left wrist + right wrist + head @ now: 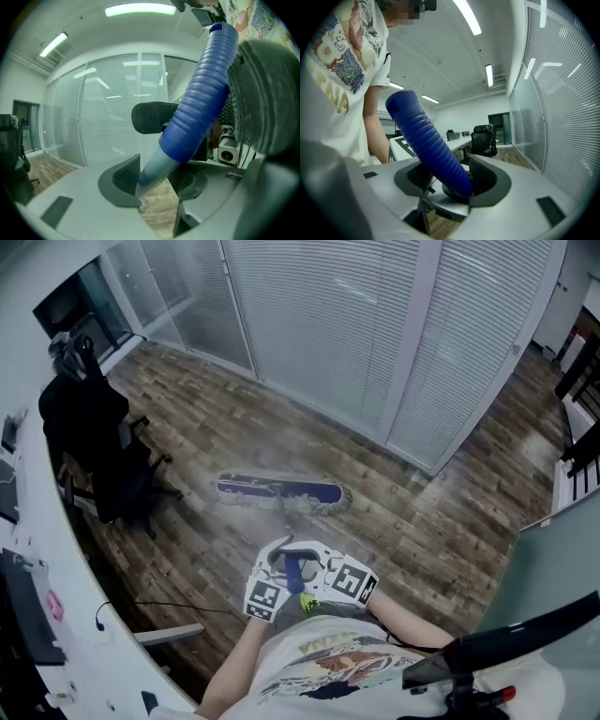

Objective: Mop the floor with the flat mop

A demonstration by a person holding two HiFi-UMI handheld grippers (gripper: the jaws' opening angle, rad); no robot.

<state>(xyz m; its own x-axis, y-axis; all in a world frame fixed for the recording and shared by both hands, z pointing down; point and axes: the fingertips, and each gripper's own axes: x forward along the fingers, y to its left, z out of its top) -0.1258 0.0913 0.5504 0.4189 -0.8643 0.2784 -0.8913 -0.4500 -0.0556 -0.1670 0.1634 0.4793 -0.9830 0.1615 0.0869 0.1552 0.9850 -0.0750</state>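
The flat mop (281,491) is seen just above the middle of the head view, with its blue mop head laid crosswise and flat on the wood-plank floor (450,521). A thin shaft (282,517) runs down the frame from it to the blue ribbed grip (294,574).

That grip is held at the lower centre by both tools. The left hand-held gripper (272,582) is clamped on the handle. In its own view the left hand-held gripper (157,180) has the grey shaft and ribbed grip (197,108) pinched between its pads. The right hand-held gripper (342,576) is likewise closed on the grip, shown in its own view as the right hand-held gripper (452,180) pinching the ribbed grip (426,136).

Bare planks are seen between the mop head and the foot of the blind-covered glass partition (328,324), which crosses the upper frame on a slant. A black office chair (94,446) stands at the left, near the mop head's left end but apart from it. A white curved worktop (56,549) edges the left side, with a cable (159,606) on the floor beside it. The lower right is closed off by a frosted panel (553,568).
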